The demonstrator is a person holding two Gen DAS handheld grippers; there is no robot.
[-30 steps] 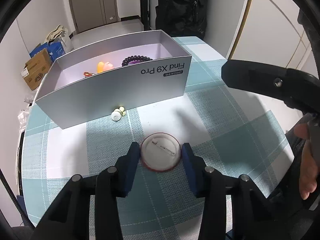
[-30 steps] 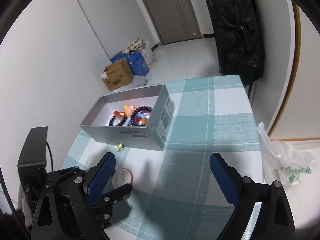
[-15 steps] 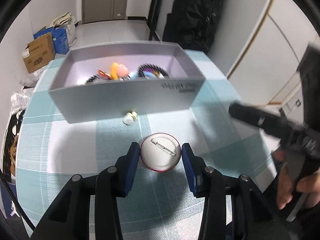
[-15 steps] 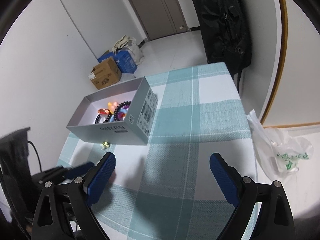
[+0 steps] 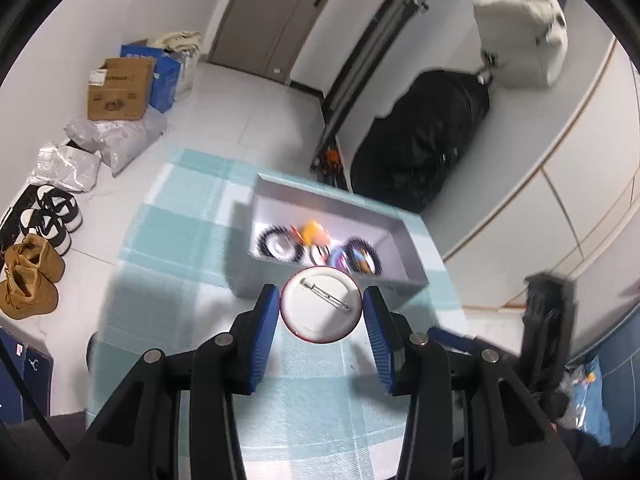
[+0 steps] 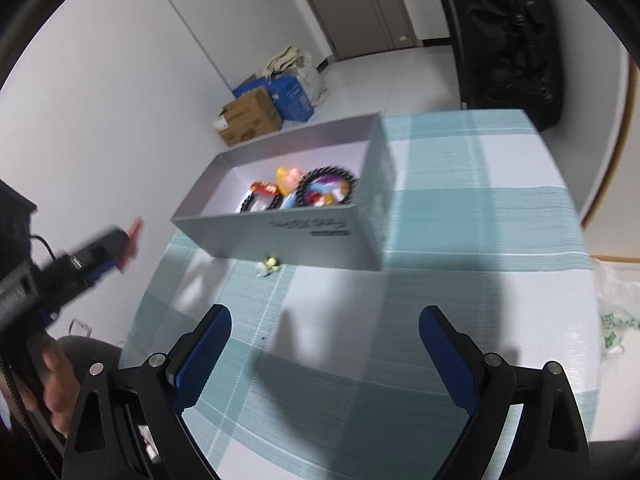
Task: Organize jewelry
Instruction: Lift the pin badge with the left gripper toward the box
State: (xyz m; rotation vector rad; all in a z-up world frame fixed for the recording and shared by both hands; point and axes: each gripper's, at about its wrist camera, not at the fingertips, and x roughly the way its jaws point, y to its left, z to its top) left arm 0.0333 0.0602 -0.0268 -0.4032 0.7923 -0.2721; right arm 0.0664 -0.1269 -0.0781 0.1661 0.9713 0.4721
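Observation:
My left gripper (image 5: 320, 312) is shut on a round pin badge (image 5: 322, 306), white back with its pin up, and holds it high above the table, near the grey box (image 5: 404, 240). The box holds bead bracelets (image 5: 280, 244) and colourful trinkets. In the right wrist view the box (image 6: 312, 232) stands on the checked cloth, with a small yellow-white charm (image 6: 269, 265) on the cloth just in front of it. My right gripper (image 6: 324, 344) is open and empty over the cloth. The left gripper (image 6: 120, 248) shows blurred at the left there.
The table carries a teal and white checked cloth (image 6: 460, 280). A black bag (image 5: 420, 144) leans against the wall behind the table. Cardboard boxes (image 5: 120, 88), bags and shoes (image 5: 32, 276) lie on the floor at the left.
My left gripper has lifted the badge off the cloth and risen high toward the box. My right gripper has stayed open and moved closer to the box.

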